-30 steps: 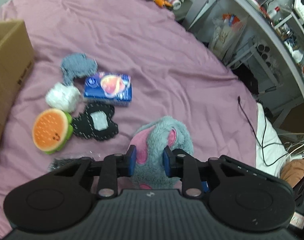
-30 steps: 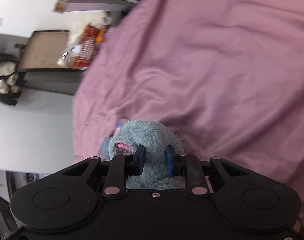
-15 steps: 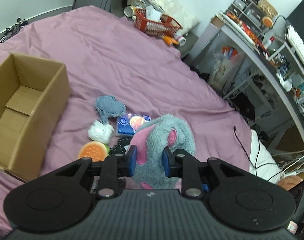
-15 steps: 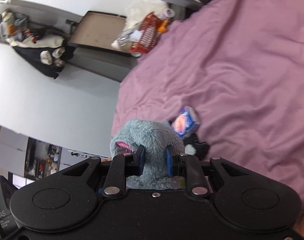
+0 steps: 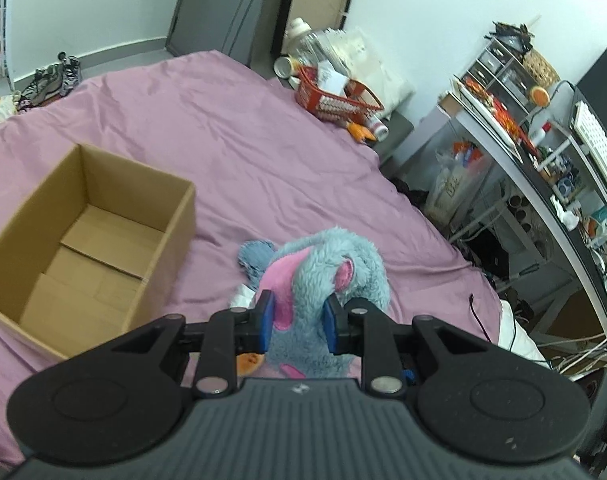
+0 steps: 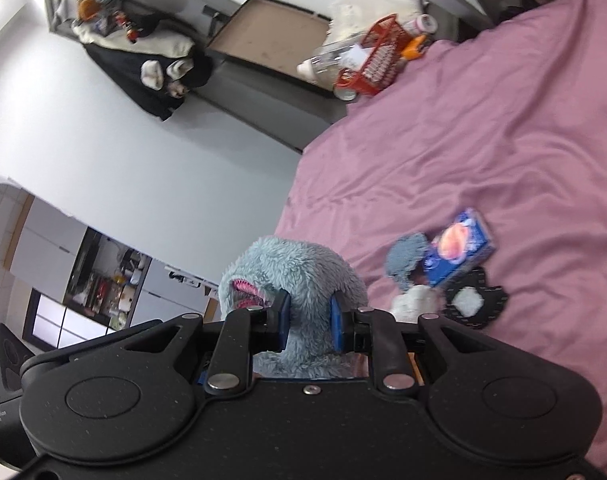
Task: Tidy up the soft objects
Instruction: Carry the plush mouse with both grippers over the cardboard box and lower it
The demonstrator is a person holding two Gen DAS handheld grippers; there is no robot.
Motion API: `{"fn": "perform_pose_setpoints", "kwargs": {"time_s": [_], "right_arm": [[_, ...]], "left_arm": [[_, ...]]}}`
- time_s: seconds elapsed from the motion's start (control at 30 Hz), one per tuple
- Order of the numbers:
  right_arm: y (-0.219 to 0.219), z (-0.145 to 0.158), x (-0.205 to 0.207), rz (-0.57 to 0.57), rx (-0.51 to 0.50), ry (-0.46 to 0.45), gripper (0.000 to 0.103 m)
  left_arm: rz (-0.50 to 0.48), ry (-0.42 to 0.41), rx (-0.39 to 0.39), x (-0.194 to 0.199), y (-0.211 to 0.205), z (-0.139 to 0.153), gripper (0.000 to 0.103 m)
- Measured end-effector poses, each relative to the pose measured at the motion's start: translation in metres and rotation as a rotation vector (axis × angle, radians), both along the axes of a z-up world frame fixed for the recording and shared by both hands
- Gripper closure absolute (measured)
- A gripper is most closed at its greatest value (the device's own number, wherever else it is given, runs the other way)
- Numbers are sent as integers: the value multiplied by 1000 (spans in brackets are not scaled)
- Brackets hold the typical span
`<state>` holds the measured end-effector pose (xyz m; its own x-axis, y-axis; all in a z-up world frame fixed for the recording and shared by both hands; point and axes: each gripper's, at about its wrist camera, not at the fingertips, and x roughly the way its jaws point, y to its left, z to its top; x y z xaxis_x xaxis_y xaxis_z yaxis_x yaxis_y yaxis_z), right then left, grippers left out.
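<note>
Plush toy (image 5: 323, 280) between the fingers of left tool (image 5: 297, 322) and of right tool (image 6: 309, 322), raised over the bed (image 5: 231, 152). Open cardboard box (image 5: 83, 240) on the bed, left of the toy. Tissue pack (image 6: 457, 246), knit piece (image 6: 405, 258) and flat felt piece (image 6: 473, 300) lie close together on the bed, right of the toy in the right wrist view. Basket (image 5: 335, 98) at the bed's far edge.

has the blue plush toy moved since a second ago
Yes. The plush toy, clamped by both grippers, has been lifted off the purple bedspread; the cardboard box has come fully into the left view.
</note>
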<state>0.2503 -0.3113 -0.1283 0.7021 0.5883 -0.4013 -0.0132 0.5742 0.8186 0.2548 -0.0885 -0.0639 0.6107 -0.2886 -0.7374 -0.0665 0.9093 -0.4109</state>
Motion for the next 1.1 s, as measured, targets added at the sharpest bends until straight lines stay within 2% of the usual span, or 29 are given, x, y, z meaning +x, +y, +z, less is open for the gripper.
{"fn": "perform_pose_setpoints", "kwargs": {"time_s": [0.53, 0.9, 1.1], "right_arm": [[74, 13, 23, 111, -24, -60, 83], [124, 7, 42, 181, -32, -66, 83], [151, -4, 52, 218, -64, -42, 83]], "left_arm": [[87, -35, 13, 5, 74, 13, 79], [136, -21, 3, 16, 125, 6, 80], [166, 8, 7, 25, 150, -11, 82]]}}
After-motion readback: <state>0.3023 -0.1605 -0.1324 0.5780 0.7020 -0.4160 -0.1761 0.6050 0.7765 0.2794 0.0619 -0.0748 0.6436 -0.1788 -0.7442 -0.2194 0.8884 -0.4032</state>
